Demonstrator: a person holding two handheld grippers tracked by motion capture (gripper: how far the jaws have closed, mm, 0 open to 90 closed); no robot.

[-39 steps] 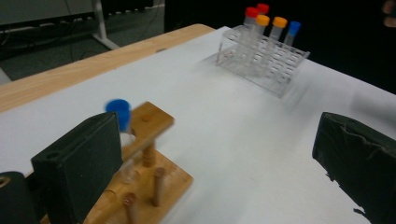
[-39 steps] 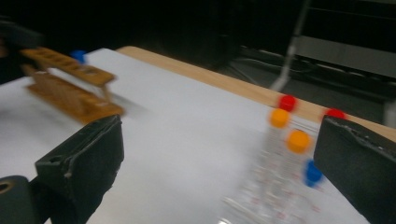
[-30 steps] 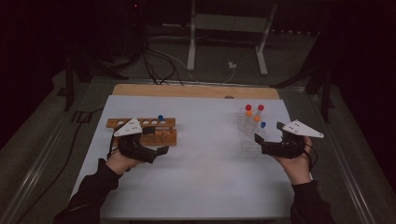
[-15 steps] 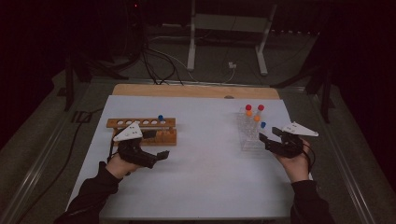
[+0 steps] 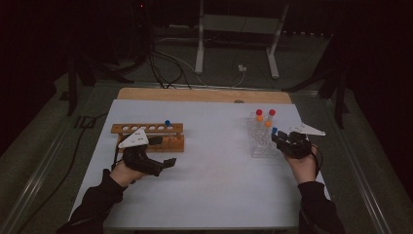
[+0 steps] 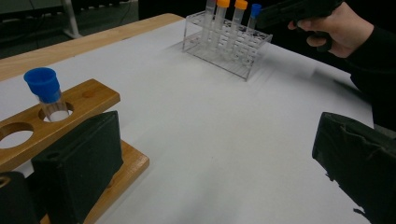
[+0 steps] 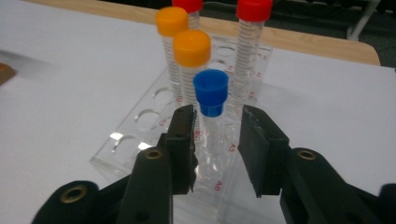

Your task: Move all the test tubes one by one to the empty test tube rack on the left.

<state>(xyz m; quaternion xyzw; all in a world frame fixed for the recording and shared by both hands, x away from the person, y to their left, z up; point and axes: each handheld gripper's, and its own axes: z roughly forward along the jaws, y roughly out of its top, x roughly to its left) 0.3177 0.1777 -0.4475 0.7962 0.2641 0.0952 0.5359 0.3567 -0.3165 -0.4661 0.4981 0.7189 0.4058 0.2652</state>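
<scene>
Blue-capped tube (image 7: 210, 100) stands upright in a clear plastic rack (image 7: 140, 140) on the right part of the white tabletop (image 5: 214, 170), nearest of the tubes there to the right gripper (image 7: 217, 140). The fingers (image 7: 183, 140) of that gripper have just been closing and now flank the tube just below its cap, one on each side; a narrow gap shows at each side, so they do not yet pinch it. Behind it stand two orange-capped tubes (image 7: 191, 51) and two red-capped tubes (image 7: 253, 14) in the same rack. Well apart, on the left, the left gripper (image 5: 160, 163) rests low beside a wooden rack (image 5: 146, 129) that holds another blue-capped tube (image 6: 46, 91); its fingers (image 6: 79, 168) are spread wide with nothing between them.
</scene>
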